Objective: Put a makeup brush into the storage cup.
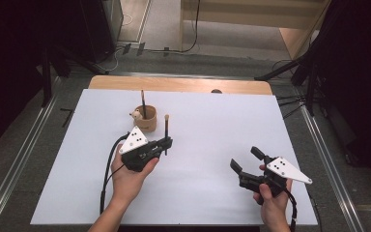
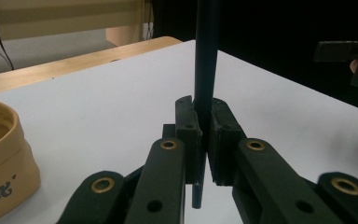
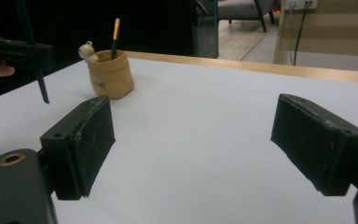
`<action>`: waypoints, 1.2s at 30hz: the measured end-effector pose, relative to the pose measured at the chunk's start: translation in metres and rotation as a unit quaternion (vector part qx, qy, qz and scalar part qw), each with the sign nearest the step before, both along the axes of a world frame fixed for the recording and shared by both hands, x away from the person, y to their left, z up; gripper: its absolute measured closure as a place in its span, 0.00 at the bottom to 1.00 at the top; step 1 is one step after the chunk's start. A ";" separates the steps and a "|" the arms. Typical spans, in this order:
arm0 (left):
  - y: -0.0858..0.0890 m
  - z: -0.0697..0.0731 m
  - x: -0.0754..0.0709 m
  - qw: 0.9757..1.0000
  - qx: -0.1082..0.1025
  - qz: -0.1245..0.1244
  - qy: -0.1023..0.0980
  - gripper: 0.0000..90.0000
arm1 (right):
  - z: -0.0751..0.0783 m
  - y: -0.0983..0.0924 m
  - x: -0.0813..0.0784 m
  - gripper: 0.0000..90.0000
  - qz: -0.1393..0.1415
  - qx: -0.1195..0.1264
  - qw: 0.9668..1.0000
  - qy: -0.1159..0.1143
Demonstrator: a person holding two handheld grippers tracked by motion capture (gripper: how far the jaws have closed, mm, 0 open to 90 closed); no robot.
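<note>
Dark, slim pencil stands upright, pinched near its lower end by the left gripper, just at four o'clock of the tan cup holding another pencil, probably bound there. At five o'clock, well apart, the right gripper waits, jaws spread, empty.

Dark pencil upright, beside tan cup.

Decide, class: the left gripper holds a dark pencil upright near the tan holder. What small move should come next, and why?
Probably carry the left gripper toward the tan holder until the dark pencil hangs over its open mouth. The jaws are shut on the pencil, which is upright and off the table, beside the holder, which already holds another pencil. The right gripper waits open.
</note>
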State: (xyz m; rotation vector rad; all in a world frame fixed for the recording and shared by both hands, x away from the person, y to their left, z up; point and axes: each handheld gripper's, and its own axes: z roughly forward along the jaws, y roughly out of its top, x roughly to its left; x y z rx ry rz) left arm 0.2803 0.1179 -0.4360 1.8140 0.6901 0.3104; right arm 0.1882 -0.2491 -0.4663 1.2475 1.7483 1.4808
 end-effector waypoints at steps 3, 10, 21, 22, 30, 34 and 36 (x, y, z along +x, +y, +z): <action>0.001 0.000 0.002 1.000 -0.001 0.003 -0.001 0.94 | -0.002 -0.006 -0.003 0.15 -0.007 -0.001 1.000 0.003; 0.009 0.003 0.010 1.000 -0.004 0.016 -0.004 0.94 | -0.009 -0.020 -0.009 0.15 -0.017 -0.010 1.000 0.008; 0.026 0.011 0.031 0.999 -0.007 0.042 -0.010 0.94 | -0.024 -0.041 -0.022 0.15 -0.030 -0.022 0.999 0.023; 0.028 0.012 0.032 0.999 -0.008 0.045 -0.011 0.94 | -0.025 -0.042 -0.023 0.15 -0.030 -0.021 0.999 0.024; 0.033 0.015 0.048 0.998 -0.017 0.066 -0.017 0.94 | -0.027 -0.047 -0.022 0.15 -0.041 -0.015 0.999 0.026; 0.035 0.016 0.056 0.996 -0.016 0.079 -0.023 0.94 | -0.028 -0.047 -0.021 0.15 -0.040 -0.016 0.999 0.028; 0.035 0.017 0.060 0.996 -0.018 0.083 -0.021 0.94 | -0.029 -0.046 -0.021 0.15 -0.041 -0.015 0.999 0.030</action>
